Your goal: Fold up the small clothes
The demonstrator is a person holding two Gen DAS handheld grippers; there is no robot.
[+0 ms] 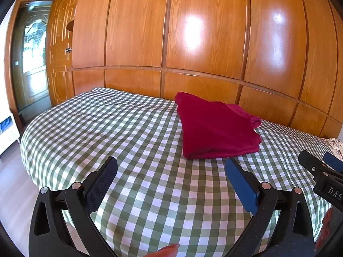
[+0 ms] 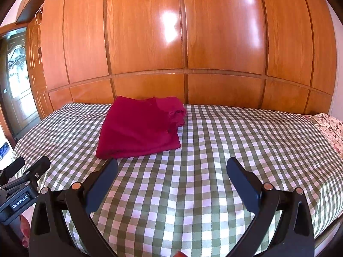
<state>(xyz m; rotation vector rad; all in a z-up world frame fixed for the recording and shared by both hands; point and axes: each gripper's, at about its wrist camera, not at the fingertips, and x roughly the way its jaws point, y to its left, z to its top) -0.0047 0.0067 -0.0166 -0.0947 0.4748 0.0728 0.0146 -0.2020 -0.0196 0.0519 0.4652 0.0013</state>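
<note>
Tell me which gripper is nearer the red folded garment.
Roughly equal. Left gripper sits before the red folded garment toward its left; right gripper before it toward its right. Both open, neither touching.

Both grippers hang level, side by side and pointing forward. The left gripper (image 1: 170,172) has its jaws spread wide, nothing between them, with a fingertip (image 1: 169,248) of the holding hand peeking in at the bottom edge. The right gripper (image 2: 171,172) is spread just as wide and just as bare. Each shows up at the edge of the other's view, close alongside.
</note>
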